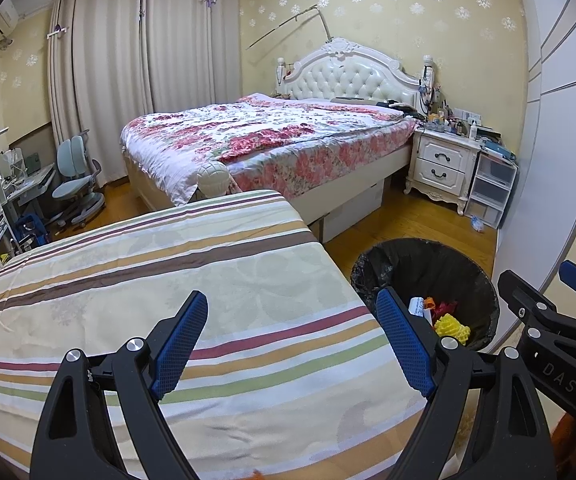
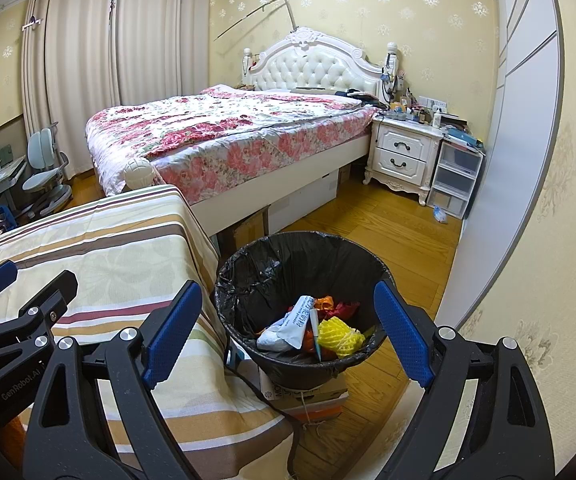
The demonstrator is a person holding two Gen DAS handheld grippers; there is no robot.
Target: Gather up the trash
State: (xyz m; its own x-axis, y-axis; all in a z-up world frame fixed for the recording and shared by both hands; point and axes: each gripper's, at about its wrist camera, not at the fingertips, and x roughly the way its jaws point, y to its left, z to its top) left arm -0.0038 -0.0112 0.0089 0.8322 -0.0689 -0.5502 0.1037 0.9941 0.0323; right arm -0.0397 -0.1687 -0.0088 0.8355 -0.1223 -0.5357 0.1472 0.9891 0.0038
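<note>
The left tongs (image 1: 292, 344) hang spread and empty over the striped cloth (image 1: 168, 280), with nothing between the pads. The cloth under and ahead of them shows no litter, so I judge this side is cleared, and the tongs are held apart ready rather than gripping.

Just right of the left tongs, off the cloth's edge, stands the bin (image 2: 300, 300), lined with a black bag. It sits close to the cloth, probably so scraps need only a short carry. The right tongs (image 2: 290, 334) are spread too, holding nothing, and the bin lies straight ahead between their fingers.

The trash (image 2: 312, 328) lies at the bin's bottom: a white wrapper, yellow foam net and red-orange bits. Far ahead and right, a small crumpled scrap (image 2: 440, 213) lies on the floor by the drawers; it may be next.
</note>
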